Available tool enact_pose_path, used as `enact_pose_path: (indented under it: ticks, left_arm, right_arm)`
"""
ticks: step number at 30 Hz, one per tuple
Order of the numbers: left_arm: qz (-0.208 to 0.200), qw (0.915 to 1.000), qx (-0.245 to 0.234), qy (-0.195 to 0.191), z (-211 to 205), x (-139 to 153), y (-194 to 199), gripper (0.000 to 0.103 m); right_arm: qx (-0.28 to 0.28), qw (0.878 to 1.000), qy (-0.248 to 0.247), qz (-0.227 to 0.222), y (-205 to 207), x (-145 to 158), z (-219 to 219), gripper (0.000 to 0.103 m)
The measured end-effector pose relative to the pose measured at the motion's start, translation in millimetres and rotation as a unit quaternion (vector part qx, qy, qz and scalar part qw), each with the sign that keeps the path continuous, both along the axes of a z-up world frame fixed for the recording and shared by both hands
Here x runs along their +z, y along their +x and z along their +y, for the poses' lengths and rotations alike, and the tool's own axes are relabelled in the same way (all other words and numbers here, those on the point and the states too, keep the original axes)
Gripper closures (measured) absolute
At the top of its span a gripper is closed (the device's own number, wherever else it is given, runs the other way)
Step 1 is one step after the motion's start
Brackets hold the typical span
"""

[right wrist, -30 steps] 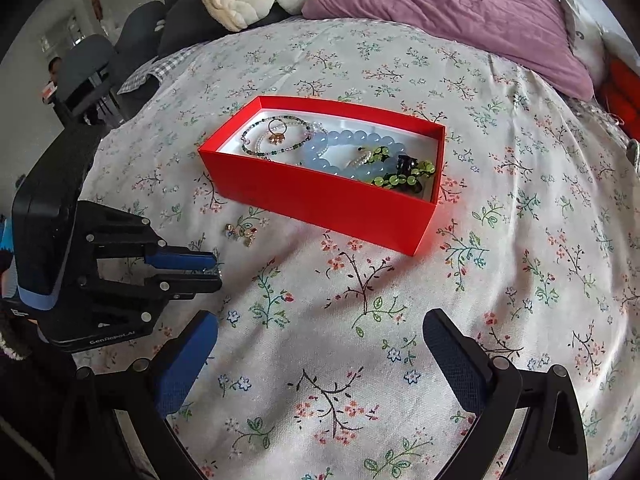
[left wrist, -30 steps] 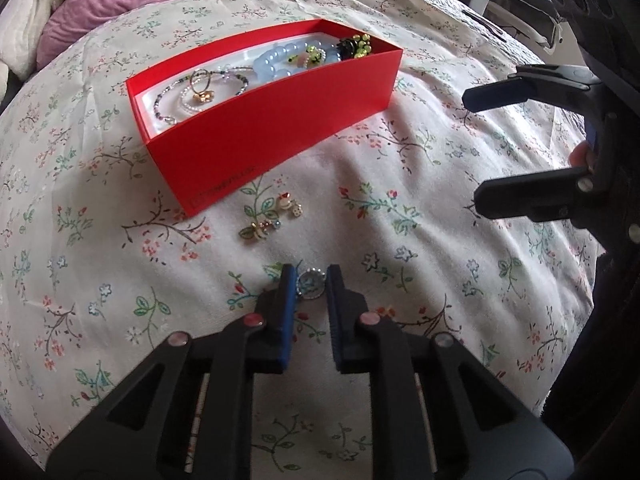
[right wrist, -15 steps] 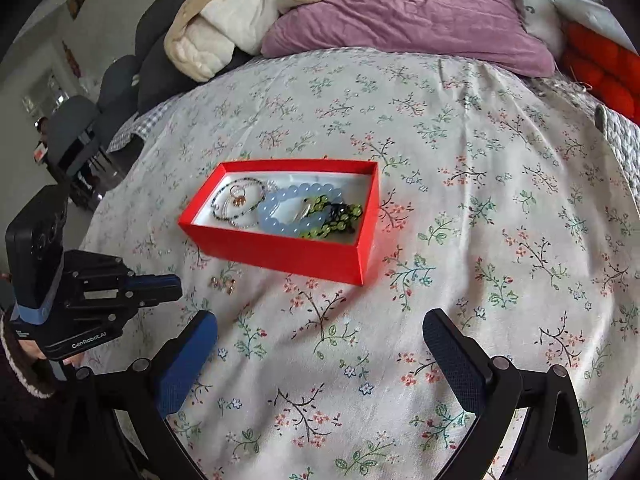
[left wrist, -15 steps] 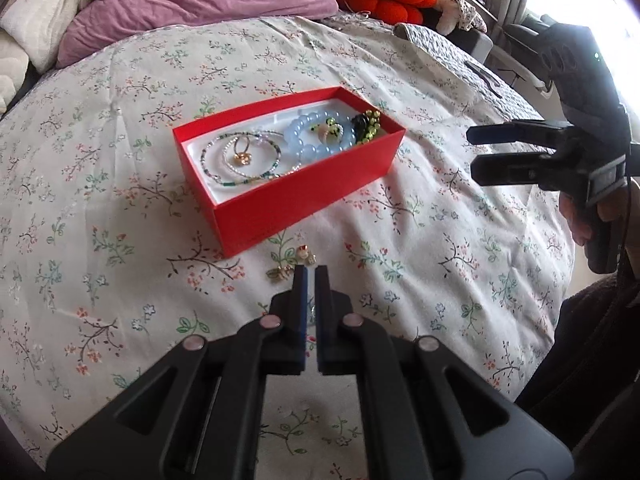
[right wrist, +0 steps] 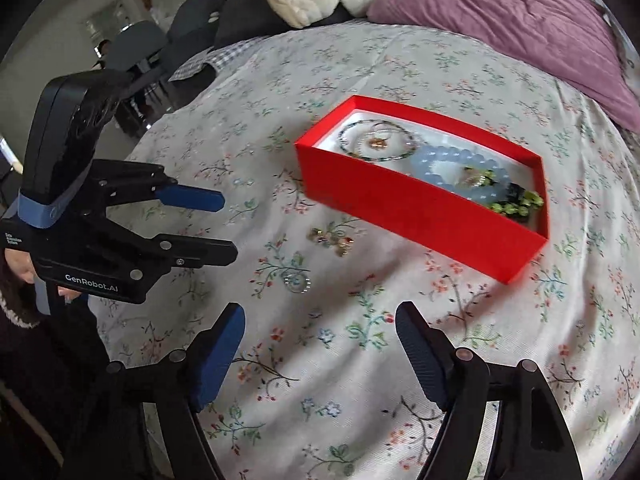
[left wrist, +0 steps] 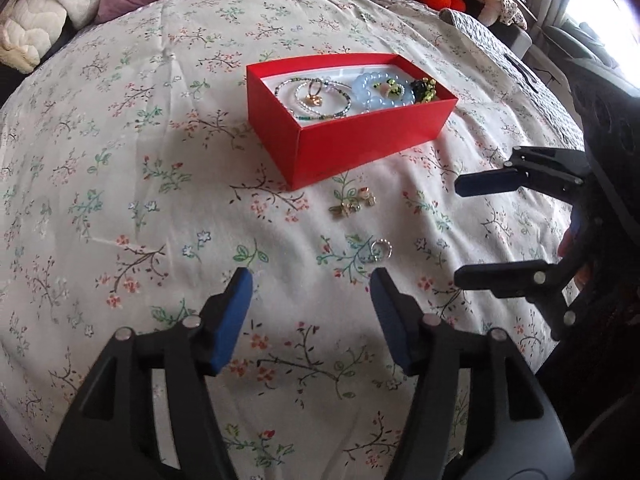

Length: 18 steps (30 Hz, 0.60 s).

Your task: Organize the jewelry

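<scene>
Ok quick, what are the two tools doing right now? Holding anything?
Left tool: open, holding nothing; the silver ring lies on the bedspread ahead of it.
Right tool: open, holding nothing.

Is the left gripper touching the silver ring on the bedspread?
Apart. In the left wrist view the left gripper has open jaws, and floral bedspread shows between them and the silver ring.

Red box [left wrist: 360, 148]; floral sheet [left wrist: 120, 200]; purple pillow [right wrist: 520, 32].

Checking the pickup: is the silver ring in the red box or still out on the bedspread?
Out: the ring lies on the bedspread, apart from the red box.
</scene>
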<state>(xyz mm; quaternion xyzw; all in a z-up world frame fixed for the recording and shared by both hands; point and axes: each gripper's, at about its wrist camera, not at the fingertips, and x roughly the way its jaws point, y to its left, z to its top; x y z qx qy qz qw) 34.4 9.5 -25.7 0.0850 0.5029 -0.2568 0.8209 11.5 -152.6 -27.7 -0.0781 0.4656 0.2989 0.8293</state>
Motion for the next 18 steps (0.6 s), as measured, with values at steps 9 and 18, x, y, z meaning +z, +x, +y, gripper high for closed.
enact_pose_path:
  ticks: [9,18]
  left_arm:
    - [0.025,0.9989,0.004,0.039,-3,-3,-6,0.036]
    - [0.055,0.997,0.003,0.054,-5,-14,-5,0.036]
  right_arm:
    - [0.024,1.0,-0.007,0.01,13,-21,34,0.051]
    - [0.022,0.998,-0.057,0.009,18,-42,45,0.059]
